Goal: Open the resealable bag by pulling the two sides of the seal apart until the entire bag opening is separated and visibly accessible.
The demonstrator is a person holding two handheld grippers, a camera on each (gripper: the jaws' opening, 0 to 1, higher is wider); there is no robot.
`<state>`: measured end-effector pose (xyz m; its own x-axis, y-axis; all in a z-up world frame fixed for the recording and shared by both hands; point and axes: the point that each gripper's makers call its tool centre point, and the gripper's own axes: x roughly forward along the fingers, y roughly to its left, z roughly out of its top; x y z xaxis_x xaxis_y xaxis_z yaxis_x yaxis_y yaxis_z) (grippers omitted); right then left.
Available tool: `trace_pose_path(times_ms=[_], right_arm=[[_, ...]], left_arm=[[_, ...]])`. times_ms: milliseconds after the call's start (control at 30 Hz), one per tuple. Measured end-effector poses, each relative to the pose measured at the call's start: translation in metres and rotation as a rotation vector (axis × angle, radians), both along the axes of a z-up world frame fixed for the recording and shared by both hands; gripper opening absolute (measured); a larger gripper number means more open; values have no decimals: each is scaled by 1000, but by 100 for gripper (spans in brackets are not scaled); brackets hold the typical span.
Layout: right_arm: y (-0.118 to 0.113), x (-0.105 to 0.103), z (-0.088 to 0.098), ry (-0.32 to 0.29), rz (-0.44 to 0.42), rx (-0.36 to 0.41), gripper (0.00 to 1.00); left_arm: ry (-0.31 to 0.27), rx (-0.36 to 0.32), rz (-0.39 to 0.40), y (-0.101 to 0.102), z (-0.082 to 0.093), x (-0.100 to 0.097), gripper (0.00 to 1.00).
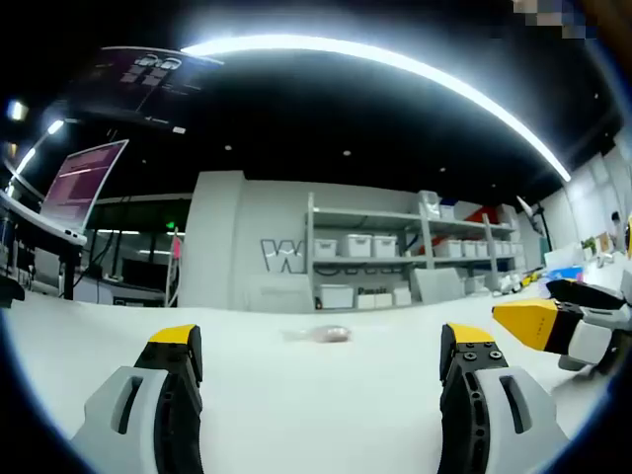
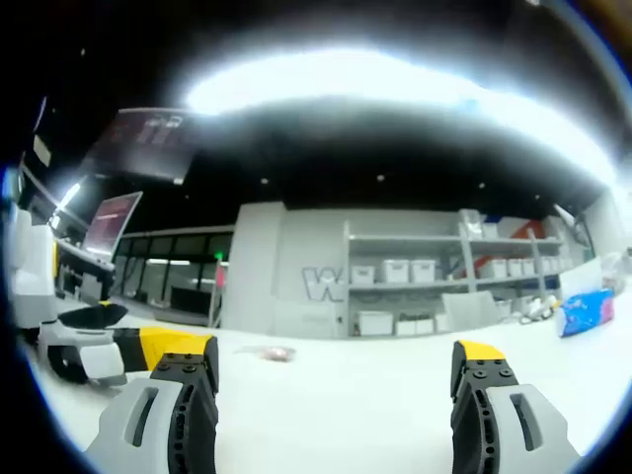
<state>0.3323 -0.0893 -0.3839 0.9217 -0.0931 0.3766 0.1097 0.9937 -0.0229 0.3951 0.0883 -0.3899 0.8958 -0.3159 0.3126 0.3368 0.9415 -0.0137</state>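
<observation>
Both jaws-apart, empty tools, left gripper [image 1: 321, 370] and right gripper [image 2: 336, 380], should approach the small bag [image 1: 326, 335] on the white worktop [image 1: 316, 415] low, each taking one seal side.

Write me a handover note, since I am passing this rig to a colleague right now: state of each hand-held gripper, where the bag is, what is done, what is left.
Left hand-held gripper: open, holding nothing, low over the white table.
Right hand-held gripper: open, holding nothing, beside the left one.
Resealable bag: lying on the table ahead of both, apart from them; too blurred to read its seal.
Done: nothing visible; bag not yet gripped.
Left: reach the bag, grip each side of the seal, pull apart along the full opening.
</observation>
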Motion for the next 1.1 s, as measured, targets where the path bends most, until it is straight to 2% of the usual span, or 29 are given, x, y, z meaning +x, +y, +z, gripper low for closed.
trace_pose_path(times_ms=[133,167,200,233,267,300,367,467,1100], right_arm=[[0,0,-1,11,3,-2,100],[0,2,-8,57,5,6,100],[-7,8,-12,122,-48,-2,100],[-12,13,-11,126,-82,38,100],[-20,17,-3,72,-136,2,100],[-30,14,7,-19,-203,7,100],[-43,6,7,-2,-313,-8,100],[-45,-1,10,-27,-377,-15,100],[-48,5,5,-13,-393,-9,100]], left_arm=[[0,0,0,1,1,-2,99],[0,0,0,2,1,-3,99],[0,0,0,2,1,-3,99],[0,-1,0,2,1,-3,99],[0,0,0,2,1,-4,99],[0,0,0,2,1,-4,99],[0,-1,0,2,1,-4,99],[0,-1,0,3,0,-5,99],[-1,0,0,-3,2,-2,99]])
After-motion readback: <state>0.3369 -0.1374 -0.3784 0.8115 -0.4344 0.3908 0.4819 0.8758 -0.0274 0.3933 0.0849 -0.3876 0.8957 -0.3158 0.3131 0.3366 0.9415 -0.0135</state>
